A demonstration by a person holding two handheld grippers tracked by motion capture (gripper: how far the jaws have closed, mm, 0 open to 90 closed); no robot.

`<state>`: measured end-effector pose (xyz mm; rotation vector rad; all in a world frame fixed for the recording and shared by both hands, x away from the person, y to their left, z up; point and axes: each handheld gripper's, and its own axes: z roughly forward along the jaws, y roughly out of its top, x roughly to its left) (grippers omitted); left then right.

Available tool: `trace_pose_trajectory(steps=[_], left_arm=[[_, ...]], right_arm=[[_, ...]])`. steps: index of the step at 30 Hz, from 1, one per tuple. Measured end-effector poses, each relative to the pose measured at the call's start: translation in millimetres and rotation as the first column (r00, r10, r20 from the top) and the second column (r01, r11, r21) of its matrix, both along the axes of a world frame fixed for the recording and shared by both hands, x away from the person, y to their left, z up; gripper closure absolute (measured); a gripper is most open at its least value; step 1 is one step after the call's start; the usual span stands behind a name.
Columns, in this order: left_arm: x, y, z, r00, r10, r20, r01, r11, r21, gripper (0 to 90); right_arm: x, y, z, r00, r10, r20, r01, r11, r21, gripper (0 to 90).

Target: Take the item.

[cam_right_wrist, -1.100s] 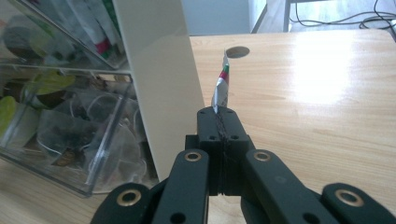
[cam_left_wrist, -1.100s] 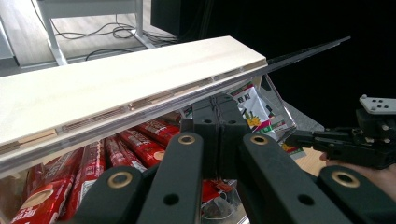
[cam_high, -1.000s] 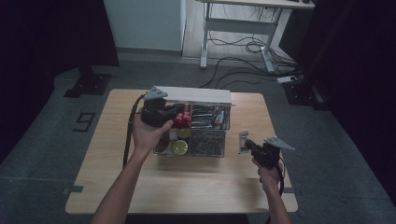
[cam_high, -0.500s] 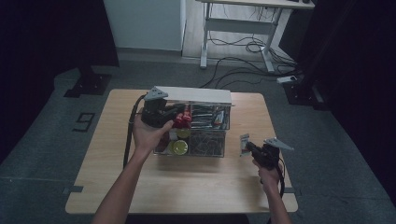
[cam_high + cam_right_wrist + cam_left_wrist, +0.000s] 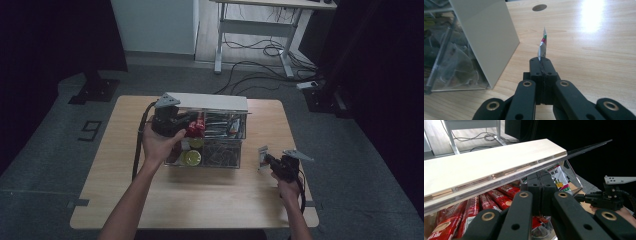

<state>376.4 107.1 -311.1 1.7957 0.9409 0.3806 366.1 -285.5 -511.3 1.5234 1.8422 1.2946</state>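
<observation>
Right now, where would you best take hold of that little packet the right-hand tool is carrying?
Probably just as the right gripper has it: pinched on the bottom edge of the packet, from below. It is thin and flat and stands upright, so closed jaws clamp its two faces.

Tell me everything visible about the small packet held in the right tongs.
The small packet is a thin, flat, silvery sachet with red and green print, seemingly foil. The right tongs are shut on its lower edge, so it stands upright, edge-on, above the wooden table without touching it. It sits just right of the clear organizer box, apart from it.
</observation>
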Motion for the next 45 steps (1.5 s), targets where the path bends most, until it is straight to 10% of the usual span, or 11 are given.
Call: trace_pose_trajectory(steps=[32,45], left_arm=[[1.3,-4.6,-2.7,0.9998,-0.016,-0.012,0.016,0.9999,0.004,88.4],[1.0,-4.7,-4.3,0.9998,-0.014,-0.013,0.014,0.9999,0.004,88.9]], right_arm=[[9.3,-39.5,-37.6,0.979,-0.118,-0.166,0.115,0.993,-0.028,74.1],[4.8,-38.8,-31.1,0.9791,-0.168,-0.115,0.165,0.986,-0.034,55.8]])
